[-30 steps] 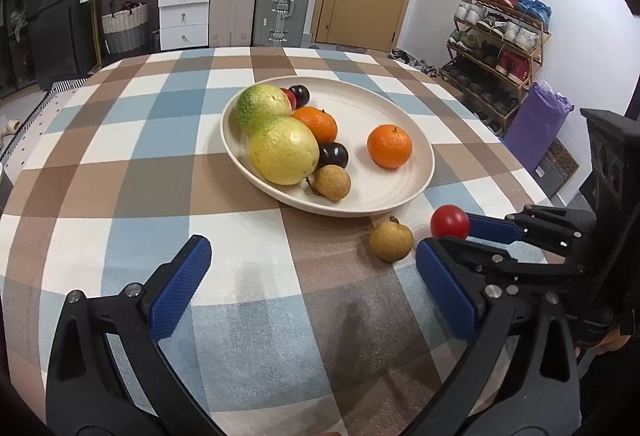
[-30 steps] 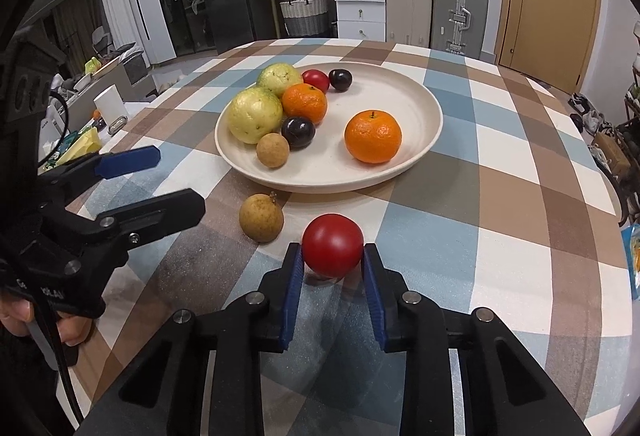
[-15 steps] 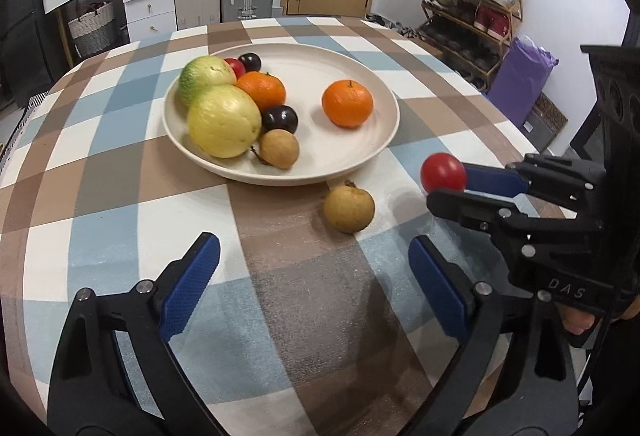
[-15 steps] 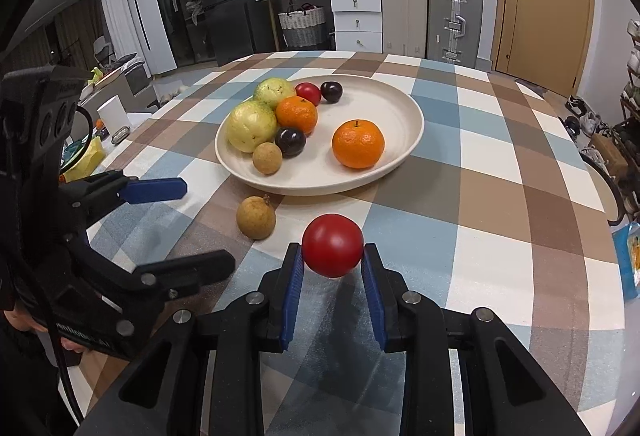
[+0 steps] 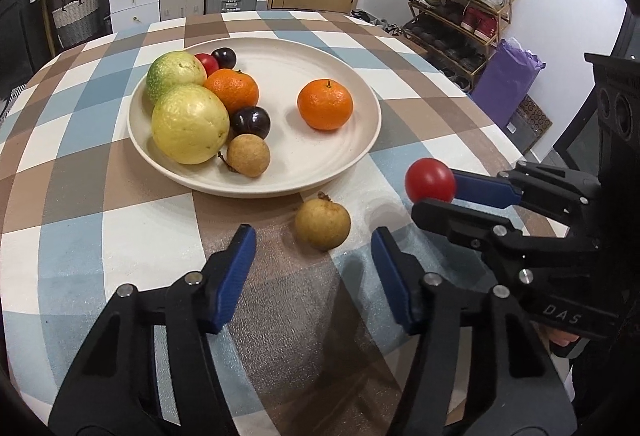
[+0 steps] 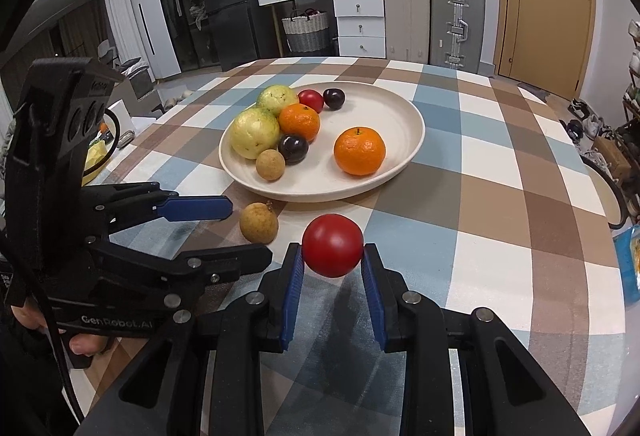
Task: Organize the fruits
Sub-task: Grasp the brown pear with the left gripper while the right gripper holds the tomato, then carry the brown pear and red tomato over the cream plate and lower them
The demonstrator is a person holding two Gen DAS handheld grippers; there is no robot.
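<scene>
A cream plate (image 5: pixel 360 140) (image 6: pixel 404 164) on the checked tablecloth holds several fruits: two green-yellow guavas, two oranges, dark plums, a red fruit and a brown longan. Another brown longan (image 5: pixel 322 223) (image 6: pixel 259 222) lies on the cloth just in front of the plate. My left gripper (image 5: pixel 312 248) (image 6: pixel 240 228) hovers around it with jaws closing; the longan sits just ahead of the blue pads, untouched. My right gripper (image 6: pixel 332 256) (image 5: pixel 436 192) is shut on a red round fruit (image 6: pixel 332 245) (image 5: pixel 430 180), lifted off the cloth to the right of the longan.
The table's right edge (image 5: pixel 504 140) drops off near a shoe rack (image 5: pixel 460 4) and a purple bag (image 5: pixel 504 76). Suitcases and white drawers (image 6: pixel 360 24) stand beyond the far edge. A hand (image 6: pixel 80 346) holds the left gripper's handle.
The left gripper has moved towards the loose longan and its jaws have narrowed a lot around it. The right gripper has kept still with the red fruit in it.
</scene>
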